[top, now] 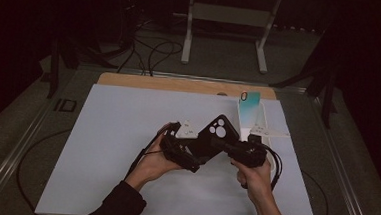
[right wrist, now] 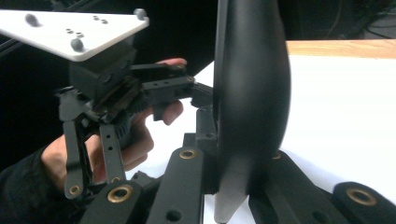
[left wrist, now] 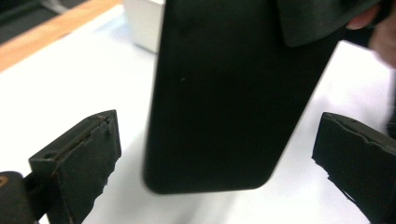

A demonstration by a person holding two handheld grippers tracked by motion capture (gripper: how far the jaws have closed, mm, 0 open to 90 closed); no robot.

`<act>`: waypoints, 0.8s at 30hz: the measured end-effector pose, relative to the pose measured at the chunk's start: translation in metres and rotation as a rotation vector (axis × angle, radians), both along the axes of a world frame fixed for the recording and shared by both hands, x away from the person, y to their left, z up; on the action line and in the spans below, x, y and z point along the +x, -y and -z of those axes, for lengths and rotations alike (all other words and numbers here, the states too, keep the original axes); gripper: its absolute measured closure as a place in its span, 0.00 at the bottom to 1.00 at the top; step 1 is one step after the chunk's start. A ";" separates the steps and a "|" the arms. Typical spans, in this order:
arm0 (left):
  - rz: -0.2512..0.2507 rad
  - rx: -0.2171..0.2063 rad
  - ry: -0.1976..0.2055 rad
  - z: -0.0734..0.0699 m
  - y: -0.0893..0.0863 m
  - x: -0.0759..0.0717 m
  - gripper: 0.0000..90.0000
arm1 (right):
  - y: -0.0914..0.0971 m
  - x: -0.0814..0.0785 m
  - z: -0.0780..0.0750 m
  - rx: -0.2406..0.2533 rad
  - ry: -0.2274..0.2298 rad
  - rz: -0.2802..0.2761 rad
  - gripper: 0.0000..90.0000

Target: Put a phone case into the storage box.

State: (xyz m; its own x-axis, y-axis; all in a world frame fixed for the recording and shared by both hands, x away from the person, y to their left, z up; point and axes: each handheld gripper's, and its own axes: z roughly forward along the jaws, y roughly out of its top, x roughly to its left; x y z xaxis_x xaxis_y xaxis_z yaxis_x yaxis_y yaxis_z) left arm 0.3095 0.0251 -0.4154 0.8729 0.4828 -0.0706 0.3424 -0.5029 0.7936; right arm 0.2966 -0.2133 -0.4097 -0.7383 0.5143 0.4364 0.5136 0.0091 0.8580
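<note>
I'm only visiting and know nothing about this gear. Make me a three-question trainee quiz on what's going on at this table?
1. True or false: the right tongs are clamped on the black phone case.
2. The left tongs are: A) shut on the case, B) open with the case between them untouched, C) lying on the table.
3. What colour is the phone standing in the white holder beyond the hands?

Key
1. True; the left gripper view shows the case hanging clear of both pads.
2. B
3. Teal-green
</note>
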 end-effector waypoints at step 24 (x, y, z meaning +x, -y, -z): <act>0.166 -0.085 -0.016 0.000 -0.010 -0.006 0.52 | 0.008 -0.004 -0.003 -0.015 0.079 -0.158 0.94</act>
